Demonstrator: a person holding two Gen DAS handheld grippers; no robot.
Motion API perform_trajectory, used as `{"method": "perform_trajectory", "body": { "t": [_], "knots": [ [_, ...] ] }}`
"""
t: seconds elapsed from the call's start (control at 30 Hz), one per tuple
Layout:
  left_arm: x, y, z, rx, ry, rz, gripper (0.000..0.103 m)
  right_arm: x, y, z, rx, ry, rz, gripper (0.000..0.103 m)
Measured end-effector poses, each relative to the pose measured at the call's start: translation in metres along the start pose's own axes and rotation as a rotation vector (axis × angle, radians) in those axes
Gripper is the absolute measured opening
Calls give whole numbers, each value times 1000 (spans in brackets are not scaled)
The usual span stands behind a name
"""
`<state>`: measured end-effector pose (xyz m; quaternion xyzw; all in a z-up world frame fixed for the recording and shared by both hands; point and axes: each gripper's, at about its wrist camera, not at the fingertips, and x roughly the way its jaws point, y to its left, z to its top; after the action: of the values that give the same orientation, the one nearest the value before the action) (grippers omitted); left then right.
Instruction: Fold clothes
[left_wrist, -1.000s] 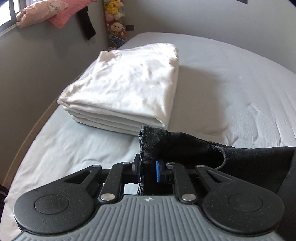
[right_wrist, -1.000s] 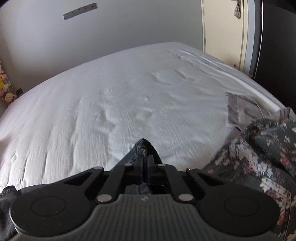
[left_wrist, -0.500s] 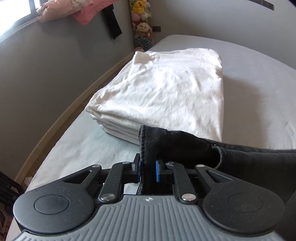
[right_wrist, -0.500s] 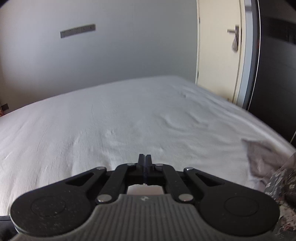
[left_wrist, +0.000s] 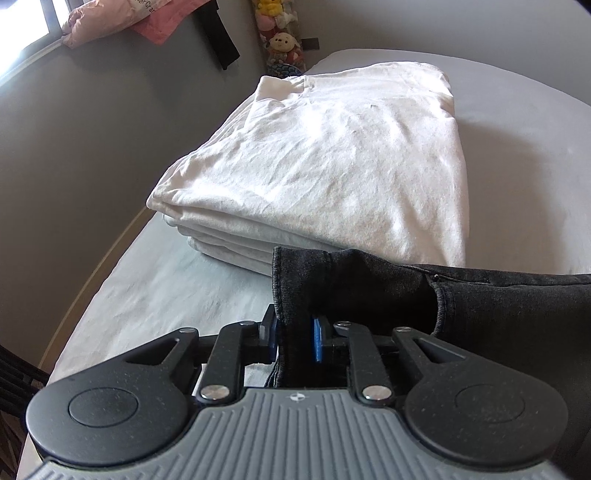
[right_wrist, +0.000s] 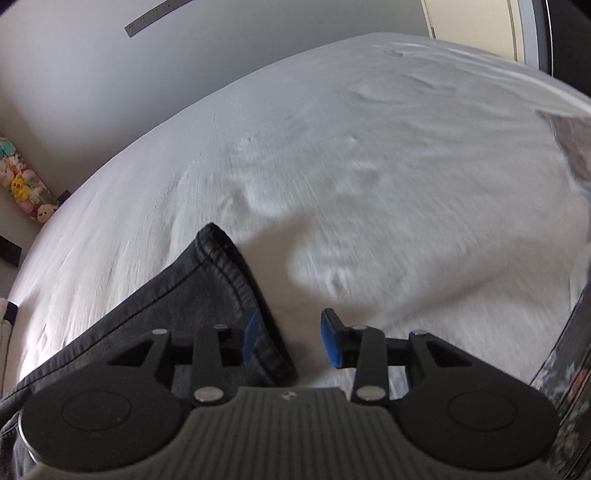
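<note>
My left gripper (left_wrist: 294, 338) is shut on a hem of the dark grey jeans (left_wrist: 480, 299), which stretch off to the right above the bed. Just beyond lies a stack of folded white clothes (left_wrist: 325, 166) on the bed's left side. In the right wrist view my right gripper (right_wrist: 290, 339) is open; its blue pads (right_wrist: 330, 341) stand apart. A corner of the jeans (right_wrist: 199, 288) lies on the sheet under and beside the left pad, not clamped.
The bed's white sheet (right_wrist: 369, 166) spreads ahead. A floral garment (right_wrist: 565, 376) and a grey cloth (right_wrist: 572, 144) lie at the right edge. Plush toys (left_wrist: 280, 40) stand by the grey wall (left_wrist: 74, 147) at the bed's left.
My right gripper has opened and let go of the jeans corner, which now lies on the sheet. My left gripper, still holding the jeans, has moved closer to the white stack.
</note>
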<state>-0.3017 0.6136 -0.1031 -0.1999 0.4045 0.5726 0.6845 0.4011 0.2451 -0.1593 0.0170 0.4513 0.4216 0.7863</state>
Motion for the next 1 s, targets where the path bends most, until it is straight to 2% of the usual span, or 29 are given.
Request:
{"method": "perform_trajectory", "body": {
  "t": [0.13,0.2,0.23,0.33,0.4,0.47,0.53,0.63,0.7,0.73,0.87,1.0],
  "knots": [
    [1,-3,-1,-10,7,17,21,6,-15,-19,139,17,77,52],
    [1,-4,0,-16,10,27,21,11,-15,-22,197,21,91,52],
    [-1,-5,0,-17,11,31,21,9,-11,-21,196,5,88,41],
    [-5,-2,2,-30,-1,44,20,4,0,-18,192,-42,79,18],
    [-3,-2,2,-38,1,60,20,-3,11,-11,151,-92,76,15],
    [2,-6,2,-33,5,78,20,-5,21,-3,110,-91,36,13],
    [7,-11,1,-22,17,94,23,0,26,-2,97,-68,-5,13],
    [1,-8,2,6,27,73,28,2,25,-7,84,-38,-42,14],
    [-8,-5,2,34,28,52,32,-3,21,-10,85,-27,-49,18],
    [-14,-3,1,43,24,42,35,-6,20,-12,85,-32,-57,24],
    [-44,6,-8,78,14,0,36,-28,18,-19,63,-42,-88,28],
    [-76,10,-26,129,2,-62,36,-50,31,-33,7,15,-52,33]
  ]
}}
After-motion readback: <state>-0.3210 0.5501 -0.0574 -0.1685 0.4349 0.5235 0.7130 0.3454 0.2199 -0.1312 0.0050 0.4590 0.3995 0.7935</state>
